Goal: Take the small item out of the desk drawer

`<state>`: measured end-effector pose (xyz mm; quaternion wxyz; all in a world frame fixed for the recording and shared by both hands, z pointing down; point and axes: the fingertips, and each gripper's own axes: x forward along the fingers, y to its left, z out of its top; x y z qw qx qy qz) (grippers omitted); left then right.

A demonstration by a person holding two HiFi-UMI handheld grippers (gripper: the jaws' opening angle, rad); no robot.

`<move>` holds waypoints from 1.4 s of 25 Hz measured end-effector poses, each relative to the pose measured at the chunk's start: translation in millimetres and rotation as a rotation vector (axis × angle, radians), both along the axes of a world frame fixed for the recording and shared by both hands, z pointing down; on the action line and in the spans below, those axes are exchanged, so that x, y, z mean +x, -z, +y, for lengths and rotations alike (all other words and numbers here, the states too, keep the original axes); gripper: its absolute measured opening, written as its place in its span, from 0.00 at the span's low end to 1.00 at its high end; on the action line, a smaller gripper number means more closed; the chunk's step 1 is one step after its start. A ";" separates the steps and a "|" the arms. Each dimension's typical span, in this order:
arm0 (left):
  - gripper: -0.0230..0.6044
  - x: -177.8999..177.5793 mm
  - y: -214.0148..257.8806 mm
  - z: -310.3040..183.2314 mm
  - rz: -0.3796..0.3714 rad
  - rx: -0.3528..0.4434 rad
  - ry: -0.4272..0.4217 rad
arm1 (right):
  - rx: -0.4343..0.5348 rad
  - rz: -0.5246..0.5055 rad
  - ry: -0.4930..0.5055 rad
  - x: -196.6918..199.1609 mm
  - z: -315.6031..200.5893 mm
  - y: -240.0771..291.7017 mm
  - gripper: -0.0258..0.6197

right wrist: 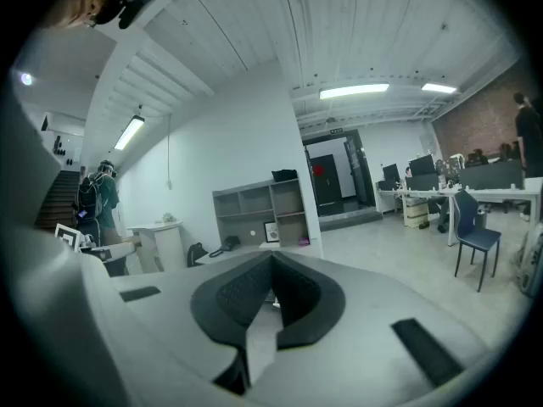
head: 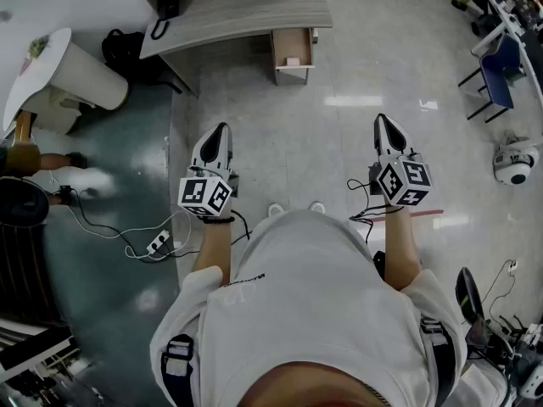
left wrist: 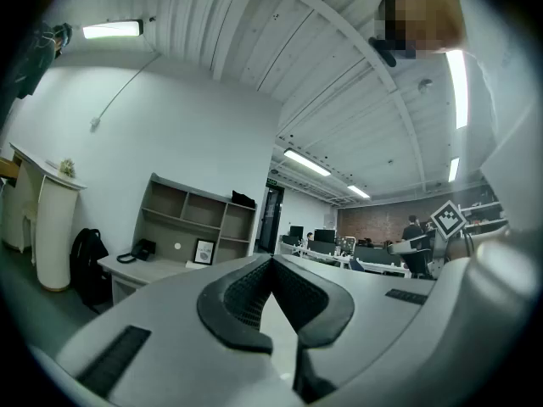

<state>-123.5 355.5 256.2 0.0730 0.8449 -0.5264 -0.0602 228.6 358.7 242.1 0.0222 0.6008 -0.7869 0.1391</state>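
Note:
The grey desk (head: 246, 13) stands across the floor, far ahead of me. Its drawer (head: 293, 49) is pulled open, and a small pale pink item (head: 293, 61) lies inside at the front. My left gripper (head: 221, 129) and right gripper (head: 381, 120) are held out in front of my body, both well short of the desk. Each is shut with nothing between its pads. In the left gripper view the left gripper (left wrist: 271, 261) points level, with the desk (left wrist: 144, 270) at lower left. In the right gripper view the right gripper (right wrist: 273, 259) aims toward the desk (right wrist: 246, 248).
A white pedestal table (head: 76, 70) and a black backpack (head: 127, 45) stand left of the desk. A power strip with cables (head: 157, 242) lies on the floor at my left. A blue chair (head: 501, 66) and a white dome device (head: 516, 161) are at the right.

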 end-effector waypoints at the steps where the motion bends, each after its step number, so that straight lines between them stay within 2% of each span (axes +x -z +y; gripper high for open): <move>1: 0.03 -0.2 -0.4 -0.1 -0.001 -0.001 0.000 | 0.000 0.001 0.001 -0.5 -0.3 0.0 0.04; 11: 0.03 9.5 1.5 1.0 -0.007 -0.007 -0.005 | -0.003 -0.010 0.002 7.8 0.6 0.5 0.04; 16: 0.03 18.4 -3.5 1.3 -0.016 -0.024 0.001 | -0.037 -0.024 0.003 14.9 0.4 -11.7 0.04; 27: 0.03 76.4 -7.3 -8.2 -0.043 -0.038 -0.007 | -0.026 -0.056 0.021 58.1 -7.8 -18.5 0.04; 35: 0.03 113.3 -5.6 -4.8 -0.088 -0.029 0.017 | -0.066 -0.078 0.052 91.3 -10.8 -40.7 0.04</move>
